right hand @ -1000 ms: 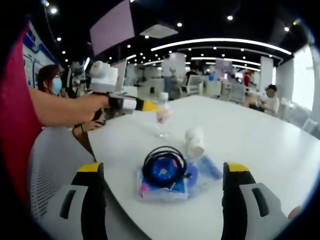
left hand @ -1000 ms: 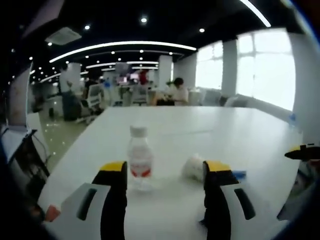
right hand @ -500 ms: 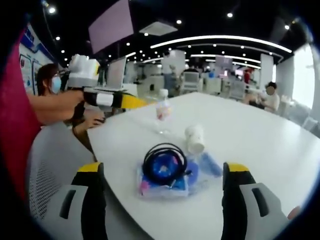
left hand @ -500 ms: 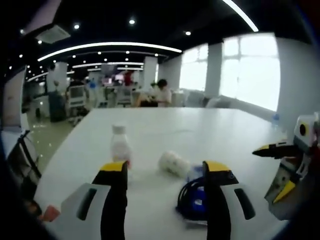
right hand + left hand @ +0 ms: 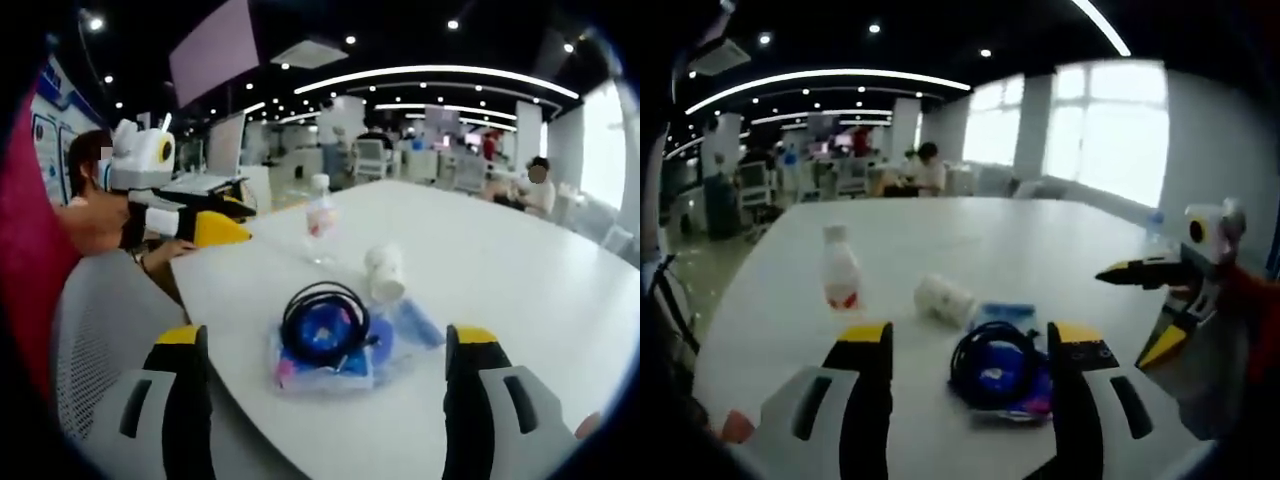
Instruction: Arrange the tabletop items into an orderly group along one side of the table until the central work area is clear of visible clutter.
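Nothing grouped yet: bottle (image 5: 319, 216), cup (image 5: 384, 272) and black cable (image 5: 322, 322) on its blue packet (image 5: 408, 324) sit mid-table, left gripper (image 5: 969, 352) and right gripper (image 5: 330, 352) both spread wide, holding nothing.

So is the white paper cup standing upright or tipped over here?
Tipped over. The white paper cup lies on its side on the table, between the upright water bottle and the coiled black cable.

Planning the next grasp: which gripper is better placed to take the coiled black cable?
Right, probably. The right gripper is open, and the black cable lies centred just ahead of it. The left gripper is open too, but the cable sits nearer one jaw.
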